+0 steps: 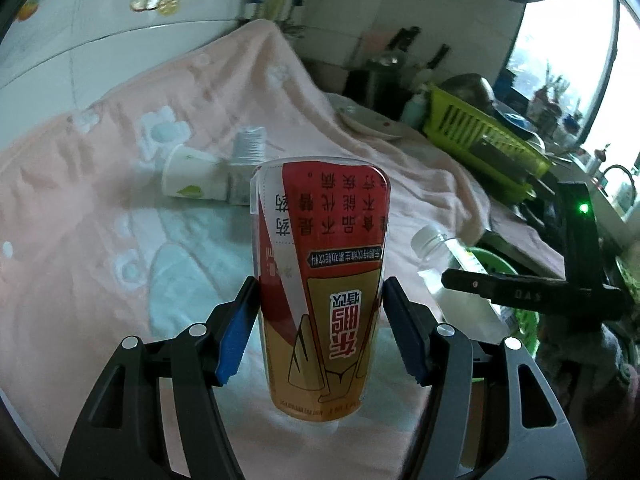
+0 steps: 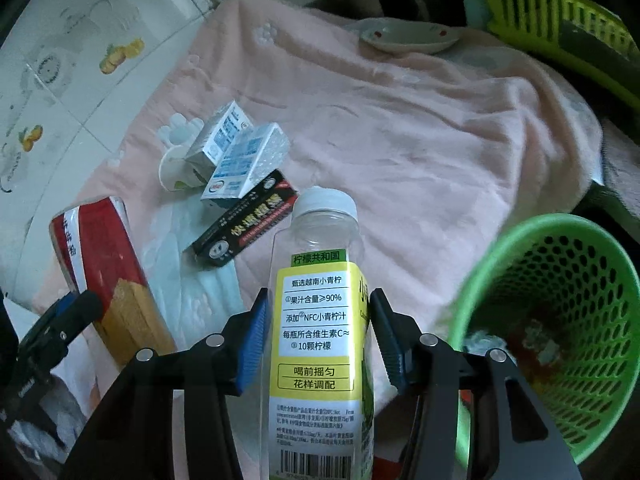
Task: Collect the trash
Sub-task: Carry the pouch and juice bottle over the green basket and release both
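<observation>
Left gripper (image 1: 320,324) clamps the red-and-gold drink carton (image 1: 320,280), jaws half spread. Right gripper (image 2: 318,340) grips the clear lemon-juice bottle (image 2: 320,320), green mesh basket (image 2: 560,320) just right

We see the can (image 1: 320,280) in red and gold with white side panel and dark print; bottle (image 2: 320,320) clear, white cap, yellow-green label with white text blocks; basket (image 2: 560,320) bright green perforated mesh; blanket (image 2: 400,140) pale pink with white-blue paw prints; small box (image 2: 244,224) black with yellow and red lettering; cartons (image 2: 240,152) white-blue; gripper pads (image 2: 252,344) blue on black frames
</observation>
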A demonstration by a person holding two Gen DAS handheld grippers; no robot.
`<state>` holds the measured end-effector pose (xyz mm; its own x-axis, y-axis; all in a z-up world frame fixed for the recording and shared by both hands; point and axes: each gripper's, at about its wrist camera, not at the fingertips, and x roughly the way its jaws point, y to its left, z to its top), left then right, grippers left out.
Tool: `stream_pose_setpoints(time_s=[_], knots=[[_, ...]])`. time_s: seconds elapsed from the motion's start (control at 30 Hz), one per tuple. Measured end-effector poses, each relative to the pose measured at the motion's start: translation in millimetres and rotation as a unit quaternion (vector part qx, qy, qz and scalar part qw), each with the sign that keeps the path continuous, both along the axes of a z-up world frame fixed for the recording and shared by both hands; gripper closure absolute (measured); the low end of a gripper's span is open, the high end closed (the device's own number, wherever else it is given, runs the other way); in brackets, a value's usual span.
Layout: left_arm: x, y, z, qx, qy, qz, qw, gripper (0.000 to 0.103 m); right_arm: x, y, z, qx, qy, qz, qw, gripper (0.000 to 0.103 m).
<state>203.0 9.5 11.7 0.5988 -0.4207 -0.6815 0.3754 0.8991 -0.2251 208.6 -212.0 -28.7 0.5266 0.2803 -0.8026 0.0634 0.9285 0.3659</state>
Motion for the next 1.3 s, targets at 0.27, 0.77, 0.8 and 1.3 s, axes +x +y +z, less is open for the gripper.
stream_pose_setpoints(time_s=[0.27,0.77,0.8,1.3], knots=[[-19.0,-57.0,6.8,-0.014,-0.002,-0.055,0.9984,0.041,-44.0,-75.6,-11.0,-0.02,0.009,-0.052,0.998,0.055],[-34.9,-181.6,-7.8,-0.021,0.017,-0.129,0.9913,0.041,-75.6,-185.7,-62.0,-0.049,0.03,-0.125,0.991,0.054],[-35.0,-187.2,-8.6,-0.02,0.017,-0.131,0.991,0.041,-77.0,-189.5,-64.1,-0.046,0.03,-0.126,0.991,0.054],[-25.3,-259.3,-58.1,0.002,0.058,-0.148,0.9873,0.041,-115.1,-206.5,-41.9,-0.037,-0.025,-0.122,0.992,0.044]])
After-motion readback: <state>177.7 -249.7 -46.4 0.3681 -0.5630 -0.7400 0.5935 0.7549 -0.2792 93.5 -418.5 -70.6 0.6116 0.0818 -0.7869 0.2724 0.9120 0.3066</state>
